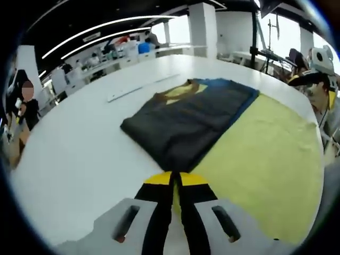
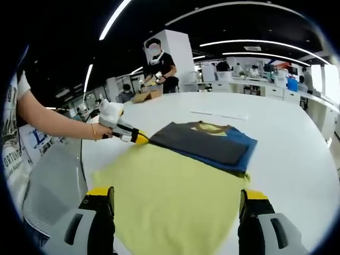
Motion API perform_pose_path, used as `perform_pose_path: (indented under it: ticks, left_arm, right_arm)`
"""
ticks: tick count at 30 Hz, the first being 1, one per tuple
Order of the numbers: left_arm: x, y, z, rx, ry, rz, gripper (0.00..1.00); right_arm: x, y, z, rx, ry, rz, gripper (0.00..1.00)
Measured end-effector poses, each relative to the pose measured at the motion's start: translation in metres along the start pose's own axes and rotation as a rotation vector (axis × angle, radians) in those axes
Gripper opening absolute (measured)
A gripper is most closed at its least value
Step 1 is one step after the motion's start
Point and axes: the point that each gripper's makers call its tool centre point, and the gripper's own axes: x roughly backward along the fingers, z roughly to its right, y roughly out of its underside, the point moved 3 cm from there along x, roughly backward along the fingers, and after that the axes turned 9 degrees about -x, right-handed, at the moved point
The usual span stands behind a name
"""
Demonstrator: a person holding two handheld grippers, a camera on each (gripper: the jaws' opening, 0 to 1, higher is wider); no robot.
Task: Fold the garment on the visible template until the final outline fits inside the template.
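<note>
Left gripper view: we see the left gripper (image 1: pixel 173 186) with its fingers (image 1: pixel 154 210) pressed narrow, only a slit between them, tips at the near edge of the folded garment (image 1: pixel 186 119); we cannot tell if cloth is pinched. Right gripper view: the right gripper (image 2: pixel 175 204) has its fingers (image 2: pixel 101 207) spread wide, nothing between them, hovering over the yellow template (image 2: pixel 170 196).

One garment, dark grey on top with blue beneath and a yellow collar lining, lies folded on the far part of the template; its blue edge overhangs the template's far side. One template, flat on the white counter (image 2: pixel 287 133).

In the right gripper view the left gripper comes in from the left, held by a person's hand (image 2: pixel 95 130), its yellow tip touching the garment's near corner. The left gripper view instead gives a long white strip (image 1: pixel 141 87) lying on the counter beyond the garment, apart from it, and a person at the right edge. The right gripper view has a standing person in black (image 2: pixel 159 61) behind the counter.
</note>
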Motion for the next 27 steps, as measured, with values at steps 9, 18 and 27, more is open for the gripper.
perform_pose_path:
  ticks: [9, 18, 27]
  left_arm:
    - [0.012, -0.003, 0.007, 0.073, 0.01, 0.046, 0.23]
    - [0.041, -0.019, 0.024, 0.086, 0.081, 0.161, 0.47]
    - [0.08, -0.013, 0.048, 0.061, 0.173, 0.188, 0.59]
  right_arm:
    - [0.001, 0.002, -0.003, 0.018, -0.022, -0.014, 0.98]
    - [0.002, 0.003, -0.008, 0.056, -0.055, -0.039, 0.99]
    - [0.01, 0.012, -0.013, 0.118, -0.102, -0.094, 0.99]
